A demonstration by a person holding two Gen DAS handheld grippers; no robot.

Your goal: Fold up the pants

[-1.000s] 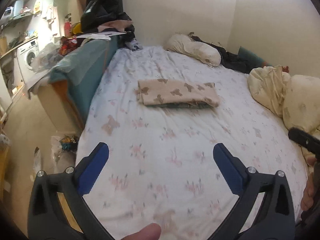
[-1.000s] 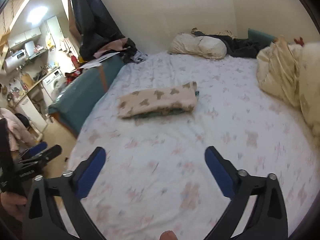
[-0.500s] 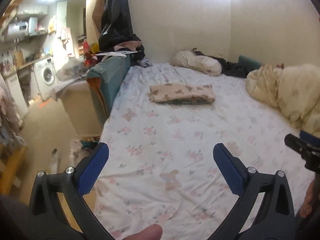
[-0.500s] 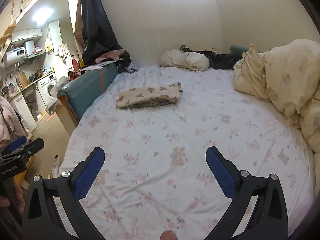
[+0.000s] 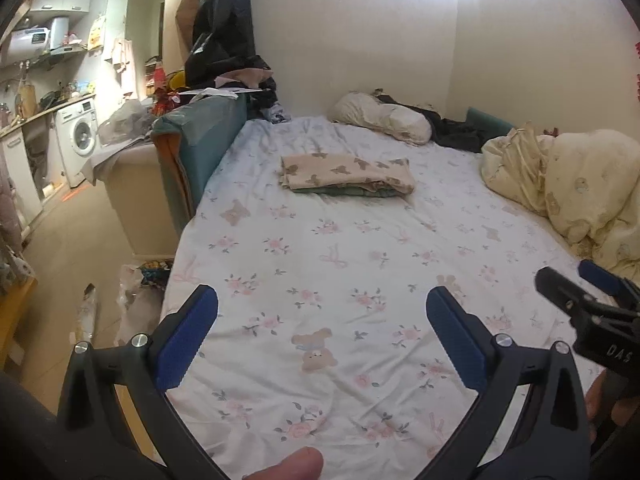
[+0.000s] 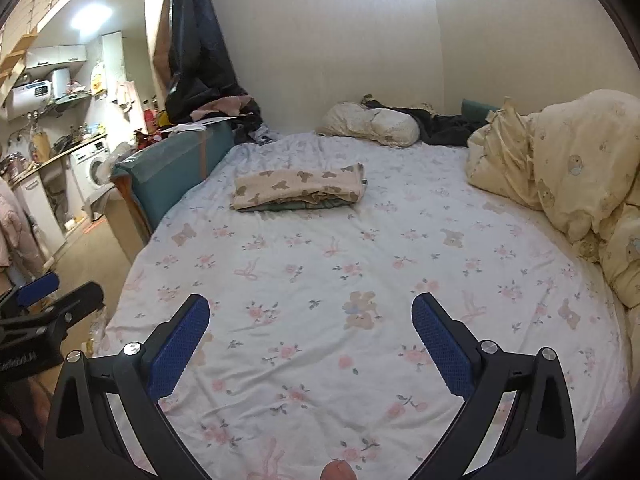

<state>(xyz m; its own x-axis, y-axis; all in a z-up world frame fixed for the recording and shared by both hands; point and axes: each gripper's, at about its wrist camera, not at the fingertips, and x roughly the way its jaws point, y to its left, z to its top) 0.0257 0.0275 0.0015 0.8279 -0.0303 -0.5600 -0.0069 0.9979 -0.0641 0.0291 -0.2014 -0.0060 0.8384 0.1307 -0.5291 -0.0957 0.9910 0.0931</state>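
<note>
1. Pants: folded into a flat rectangle, bear print on top w/ a green layer showing under the near edge. They lie on the bed toward 12 o'clock in the left wrist view, approx 11 o'clock in the right wrist view.
2. Left gripper: fingers wide apart, nothing between them, held over the near end of the bed, well apart from the pants.
3. Right gripper: fingers likewise spread, empty, over the sheet at the foot of the bed. It also shows at 3–4 o'clock in the left view, so the two are side by side.
4. Judgement: folding looks done. Bundle is compact w/ edges roughly squared, and both grippers sit clear of it, prob. because no further grip is needed.
5. Why placed there: mid-bed is flat open sheet, away from the bunched duvet at 2–3 o'clock and the pillow at 12, so the stack lies level w/o anything pushing on it.
6. Risk: soft mattress; any press near the bundle could tilt it and slide the top layer off the green one.
7. If a touch-up were wanted: right-hand end of the bundle looks slightly looser, layers visible there.
8. Left of the bed at 9–10 o'clock: teal sofa back and washing machine; no part in the task.
</note>
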